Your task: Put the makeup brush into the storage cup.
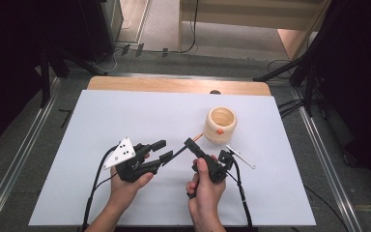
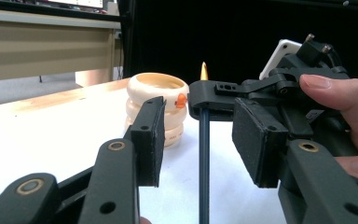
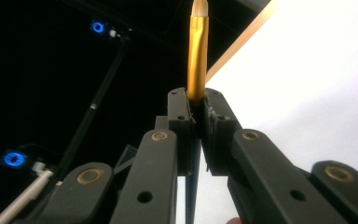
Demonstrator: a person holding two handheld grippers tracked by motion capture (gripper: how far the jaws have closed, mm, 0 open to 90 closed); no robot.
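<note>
A: Why is the left gripper (image 1: 160, 151) gaping?

B: Its jaws flank the brush (image 2: 204, 140), likely for a handover.

A: And the right gripper (image 1: 189, 143)?

B: Clamped on that brush, just short of the cup (image 1: 220, 125), bristles toward it.

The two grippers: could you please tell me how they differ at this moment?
The right gripper is shut on a paintbrush, while the left gripper is open and holds nothing. The left gripper carries a grey three-cornered plate; the right gripper's top is hidden by the hand. Both are black and hand-held.
</note>
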